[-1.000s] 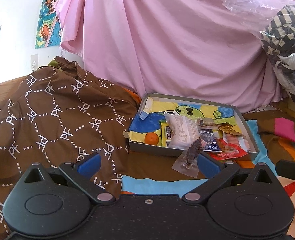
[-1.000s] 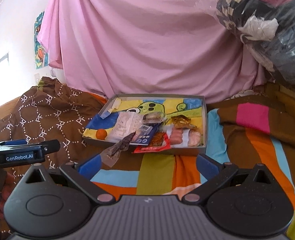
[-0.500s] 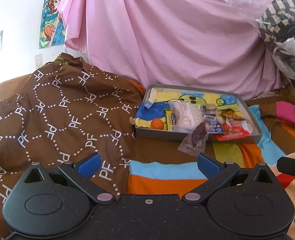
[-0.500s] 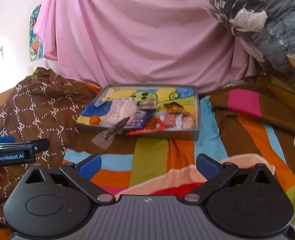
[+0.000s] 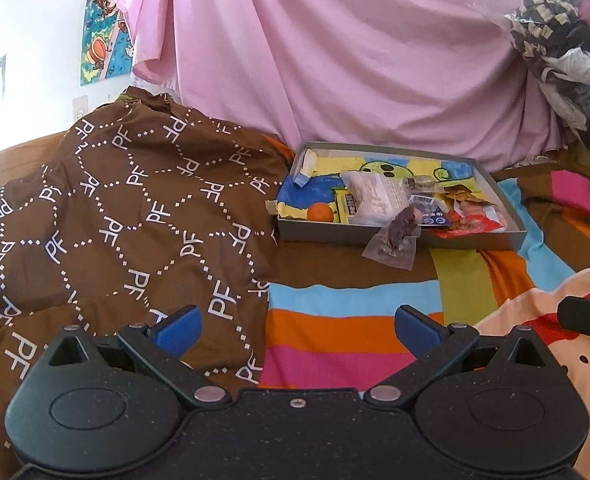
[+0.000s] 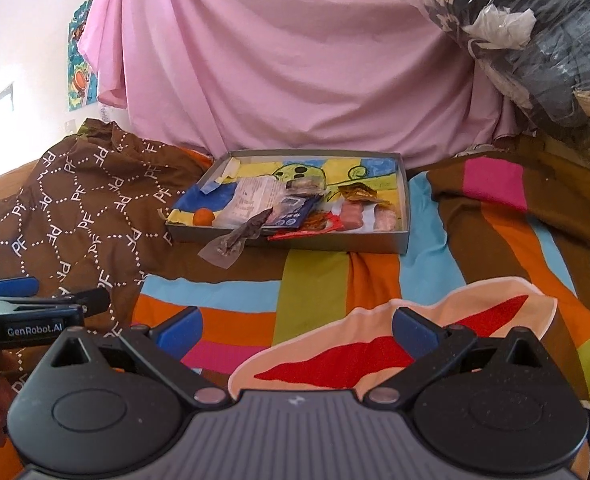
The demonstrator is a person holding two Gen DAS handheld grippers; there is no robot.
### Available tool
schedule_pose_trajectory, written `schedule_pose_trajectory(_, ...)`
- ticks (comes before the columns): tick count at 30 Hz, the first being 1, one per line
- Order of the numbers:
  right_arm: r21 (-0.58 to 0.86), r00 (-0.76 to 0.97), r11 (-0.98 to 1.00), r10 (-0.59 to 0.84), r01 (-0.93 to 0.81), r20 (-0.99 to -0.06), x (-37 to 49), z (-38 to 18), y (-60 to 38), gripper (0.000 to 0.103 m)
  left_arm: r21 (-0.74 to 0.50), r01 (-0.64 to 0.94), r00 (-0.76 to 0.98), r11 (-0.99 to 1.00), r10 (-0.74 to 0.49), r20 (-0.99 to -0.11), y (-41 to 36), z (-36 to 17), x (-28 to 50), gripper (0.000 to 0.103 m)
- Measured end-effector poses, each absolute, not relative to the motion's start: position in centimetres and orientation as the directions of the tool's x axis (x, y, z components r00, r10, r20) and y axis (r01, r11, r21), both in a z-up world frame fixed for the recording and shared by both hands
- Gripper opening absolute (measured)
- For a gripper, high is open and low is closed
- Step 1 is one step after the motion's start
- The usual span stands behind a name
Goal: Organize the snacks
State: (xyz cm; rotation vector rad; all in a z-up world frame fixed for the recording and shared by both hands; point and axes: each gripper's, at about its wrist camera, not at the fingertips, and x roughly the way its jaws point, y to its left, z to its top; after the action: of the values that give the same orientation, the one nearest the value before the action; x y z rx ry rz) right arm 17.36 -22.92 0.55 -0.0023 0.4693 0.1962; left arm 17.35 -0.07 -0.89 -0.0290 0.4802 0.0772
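Note:
A shallow grey box (image 5: 399, 236) (image 6: 319, 242) with a cartoon-printed floor lies on the striped bedspread and holds several snack packets and a small orange fruit (image 5: 320, 213) (image 6: 203, 217). A clear packet of dark snack (image 5: 395, 240) (image 6: 235, 240) hangs over the box's front wall onto the bedspread. My left gripper (image 5: 295, 326) is open and holds nothing, well short of the box. My right gripper (image 6: 295, 326) is open and holds nothing too, also far back from it. The left gripper's side (image 6: 35, 312) shows at the left of the right wrist view.
A brown quilt with white letters (image 5: 127, 208) is heaped left of the box. A pink sheet (image 5: 335, 60) hangs behind it. Bagged clothes (image 6: 535, 40) pile up at the upper right. The striped bedspread (image 6: 315, 292) stretches between the grippers and the box.
Both grippers have pulled back from the box, which now looks smaller and farther away. More bedspread shows in front. Both stayed open, and the snacks have not moved.

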Motion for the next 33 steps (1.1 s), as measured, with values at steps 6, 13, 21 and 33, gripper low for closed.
schedule_pose_trajectory(6, 0.042, 0.869, 0.977, 0.203, -0.207, -0.452, 17.2, 0.3, -22.9, 0.103, -0.015, -0.082, 0.883, 0.997, 0.065, -0.465, -0.1, -1.2, 17.0, 0.102)
schedule_pose_trajectory(13, 0.037, 0.857, 0.976, 0.208, -0.216, -0.472, 16.8, -0.1, -23.0, 0.103, -0.016, -0.081, 0.881, 0.997, 0.064, -0.470, -0.1, -1.6, 16.6, 0.102)
schedule_pose_trajectory(21, 0.036, 0.842, 0.974, 0.210, -0.222, -0.497, 16.2, -0.6, -23.3, 0.103, 0.005, -0.058, 0.879, 0.998, 0.053, -0.474, 0.0, -2.1, 15.7, 0.102)
schedule_pose_trajectory(33, 0.046, 0.818, 0.975, 0.207, -0.216, -0.537, 15.8, -1.4, -23.4, 0.103, 0.026, -0.034, 0.870, 0.999, 0.042, -0.491, -0.2, -2.9, 14.4, 0.102)
